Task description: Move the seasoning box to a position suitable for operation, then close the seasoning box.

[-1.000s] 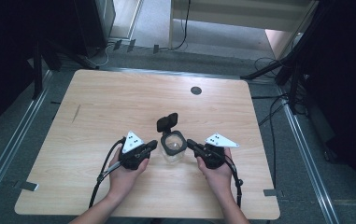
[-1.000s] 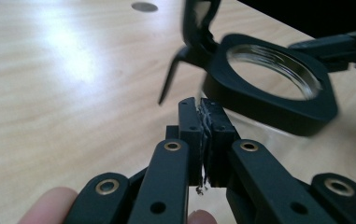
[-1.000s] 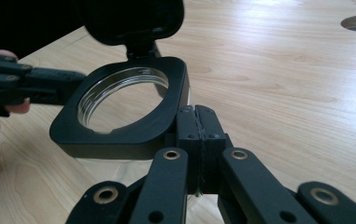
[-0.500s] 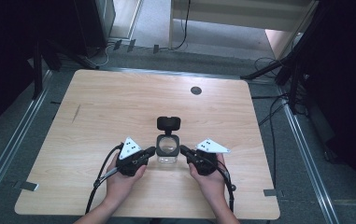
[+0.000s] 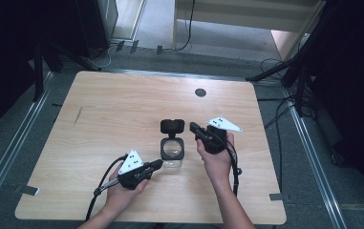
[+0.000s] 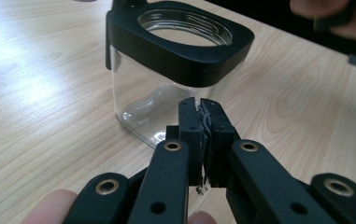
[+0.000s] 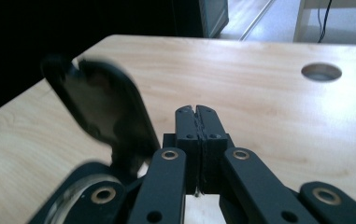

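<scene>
A small see-through jar (image 5: pixel 172 151) stands on the wooden surface (image 5: pixel 108 114), near the person's edge and between the two hands. Its black lid (image 5: pixel 172 126) is flipped up and leans back on a hinge at the far side. So the jar looks open already. I think the opening part is done. What is left may be to put something in, or to shut it again, but nothing else lies close by to go inside.

The left tongs (image 5: pixel 156 164) sit just beside the jar's near corner. In the left gripper view their jaws are pressed together with nothing between them. The right tongs (image 5: pixel 193 128) point at the lid from the right side, very near it. I cannot tell if they touch it. Their jaws are pressed together too and hold nothing.

The jar is clear, smooth and shiny, with a square body and round corners. A thick black collar (image 6: pixel 180 44) with a round hole sits on top. The lid is black and dull. The surface is pale wood with soft lines in it, and it has a round hole (image 5: pixel 200 92) near the far edge.
</scene>
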